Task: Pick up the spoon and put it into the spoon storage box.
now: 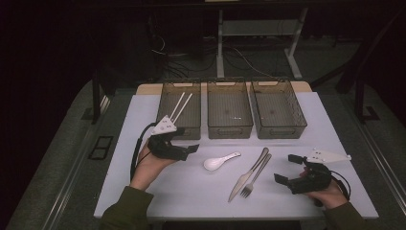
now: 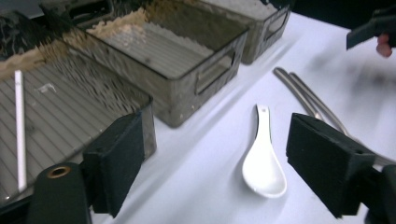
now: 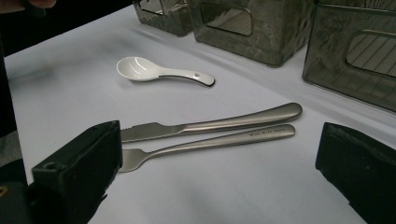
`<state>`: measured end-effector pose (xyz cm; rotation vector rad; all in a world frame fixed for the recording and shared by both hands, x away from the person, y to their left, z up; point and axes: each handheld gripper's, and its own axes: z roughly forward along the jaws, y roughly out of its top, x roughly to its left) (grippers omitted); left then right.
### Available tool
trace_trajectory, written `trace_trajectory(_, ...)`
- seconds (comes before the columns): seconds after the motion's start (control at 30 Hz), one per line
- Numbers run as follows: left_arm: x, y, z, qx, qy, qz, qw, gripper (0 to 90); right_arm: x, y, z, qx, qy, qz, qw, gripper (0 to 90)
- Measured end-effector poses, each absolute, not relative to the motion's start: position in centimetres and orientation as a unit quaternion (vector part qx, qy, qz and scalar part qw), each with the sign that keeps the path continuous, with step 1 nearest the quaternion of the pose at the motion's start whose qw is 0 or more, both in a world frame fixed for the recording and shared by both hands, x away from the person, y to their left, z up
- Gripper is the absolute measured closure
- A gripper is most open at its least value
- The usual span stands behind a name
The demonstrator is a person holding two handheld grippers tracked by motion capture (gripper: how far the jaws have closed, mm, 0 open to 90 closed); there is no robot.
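The left hand-held gripper [image 1: 193,148] is hovering with its jaws standing wide and gripping nothing, just left of the white spoon [image 1: 220,161] lying on the desk [image 1: 191,191]. Further right, the knife [image 1: 249,173] and fork [image 1: 256,176] are lying side by side. The right hand-held gripper [image 1: 286,168] is gaping empty beside them.

L gripper [image 2: 212,163] jaws rise from bottom of frame, wide apart, nothing btwn pads. White spoon [image 2: 263,161] lies on white table [image 2: 201,154] lower centre, btwn the jaws, untouched. Knife [image 2: 299,93] & fork [image 2: 322,109] side by side at right. Three dark bins across top; left bin [image 2: 144,119] holds a white chopstick [image 2: 19,130].
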<state>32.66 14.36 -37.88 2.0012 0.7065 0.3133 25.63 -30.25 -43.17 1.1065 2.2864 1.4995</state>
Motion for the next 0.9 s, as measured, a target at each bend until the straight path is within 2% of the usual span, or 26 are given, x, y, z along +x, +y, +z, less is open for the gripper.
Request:
trace_trajectory(0.3,32.7,12.9,-39.9,0.836,0.277,0.122,0.459,15.4,25.6,-30.2,-43.2,0.373,0.772,0.506,0.096,0.9)
trace_trajectory(0.57,33.1,11.0,-40.9,0.846,0.263,0.11,0.45,21.4,25.6,-30.2,-43.2,0.372,0.773,0.505,0.096,0.9)
trace_trajectory(0.9,33.4,8.9,-42.2,0.86,0.253,0.093,0.433,22.5,25.6,-30.2,-43.2,0.372,0.773,0.504,0.097,0.9)
